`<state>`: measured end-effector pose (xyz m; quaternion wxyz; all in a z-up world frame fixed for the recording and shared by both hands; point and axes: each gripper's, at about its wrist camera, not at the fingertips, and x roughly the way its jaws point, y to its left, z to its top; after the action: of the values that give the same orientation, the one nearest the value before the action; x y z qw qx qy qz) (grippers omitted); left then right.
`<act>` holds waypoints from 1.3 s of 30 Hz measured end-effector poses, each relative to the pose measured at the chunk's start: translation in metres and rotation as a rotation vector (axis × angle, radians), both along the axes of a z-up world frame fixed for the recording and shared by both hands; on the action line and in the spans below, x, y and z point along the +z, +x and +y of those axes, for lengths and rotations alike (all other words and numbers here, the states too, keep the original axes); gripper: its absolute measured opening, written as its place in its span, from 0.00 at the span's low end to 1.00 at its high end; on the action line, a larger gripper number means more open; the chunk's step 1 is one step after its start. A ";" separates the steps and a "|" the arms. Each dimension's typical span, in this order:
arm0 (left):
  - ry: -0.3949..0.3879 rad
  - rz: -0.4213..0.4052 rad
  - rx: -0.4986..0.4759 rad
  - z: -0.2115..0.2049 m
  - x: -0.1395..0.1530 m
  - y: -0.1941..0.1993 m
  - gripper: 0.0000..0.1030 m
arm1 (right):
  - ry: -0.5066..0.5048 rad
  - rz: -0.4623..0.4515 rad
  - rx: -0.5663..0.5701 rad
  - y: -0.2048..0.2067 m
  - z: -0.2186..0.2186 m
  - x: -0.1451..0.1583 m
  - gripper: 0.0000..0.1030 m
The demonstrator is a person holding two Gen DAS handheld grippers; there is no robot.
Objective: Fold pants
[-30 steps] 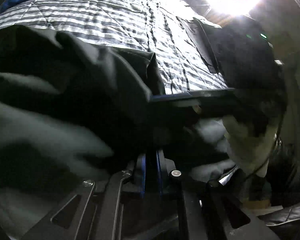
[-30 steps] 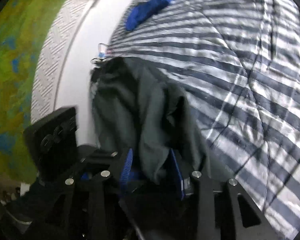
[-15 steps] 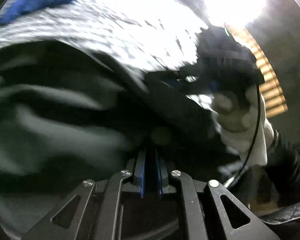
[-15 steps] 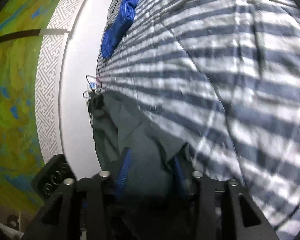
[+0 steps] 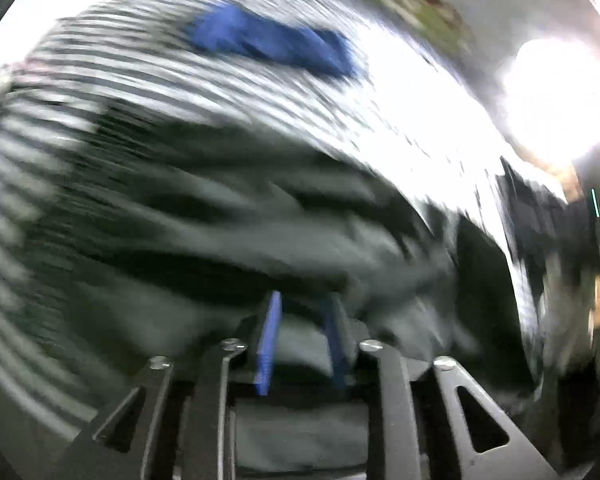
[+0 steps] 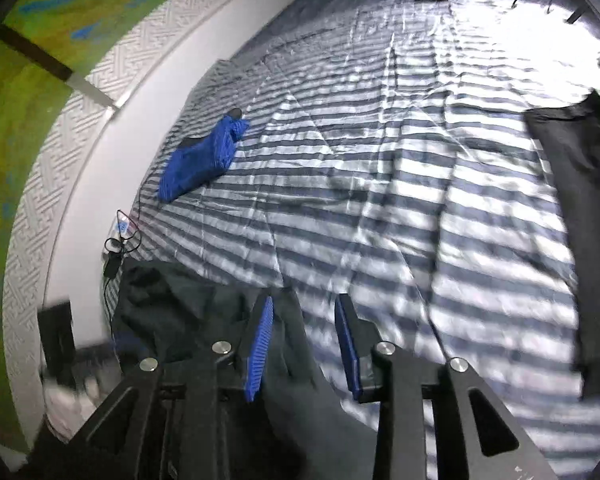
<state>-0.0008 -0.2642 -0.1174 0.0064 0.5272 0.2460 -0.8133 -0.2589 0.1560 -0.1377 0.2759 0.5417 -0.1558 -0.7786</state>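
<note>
The dark grey-green pants lie bunched on the striped bedspread in the blurred left wrist view. My left gripper hangs just over them. Its jaws are opening, the blue pads stand apart, and cloth shows beyond the gap without being pinched. In the right wrist view the pants lie at the bed's near left edge. My right gripper is also opening above their right edge. Its pads are apart and press on nothing.
A folded blue cloth lies near the bed's left side, and it also shows in the left wrist view as a blue cloth. A dark garment lies at the right edge. A charger and cable sit by the white bed frame. Bright light glares.
Both grippers were shut on the pants cloth. Now their pads have parted, the cloth is let go, and both have lifted and swung, so more of the bed shows.
</note>
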 end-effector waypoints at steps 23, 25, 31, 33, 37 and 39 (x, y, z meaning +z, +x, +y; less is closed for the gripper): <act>0.062 0.017 -0.369 0.181 0.033 -0.051 0.43 | 0.277 0.013 -0.724 0.271 0.379 0.036 0.38; 0.036 -0.016 -0.431 0.217 0.021 -0.055 0.43 | 0.248 -0.024 -0.771 0.288 0.408 0.023 0.44; -0.012 -0.134 -0.477 0.265 -0.019 -0.069 0.43 | 0.162 -0.095 -0.772 0.301 0.448 -0.022 0.50; -0.028 -0.154 -0.473 0.266 -0.031 -0.074 0.43 | 0.150 -0.109 -0.768 0.301 0.456 -0.032 0.51; -0.036 -0.165 -0.462 0.263 -0.043 -0.075 0.43 | 0.097 -0.048 -0.729 0.292 0.463 -0.037 0.57; -0.037 -0.168 -0.451 0.262 -0.047 -0.077 0.43 | 0.096 -0.025 -0.691 0.285 0.458 -0.037 0.57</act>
<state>-0.0773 -0.0019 -0.1640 -0.1454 0.6346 0.1058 -0.7516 0.0263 0.6142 -0.1747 -0.0318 0.4786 -0.2967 -0.8258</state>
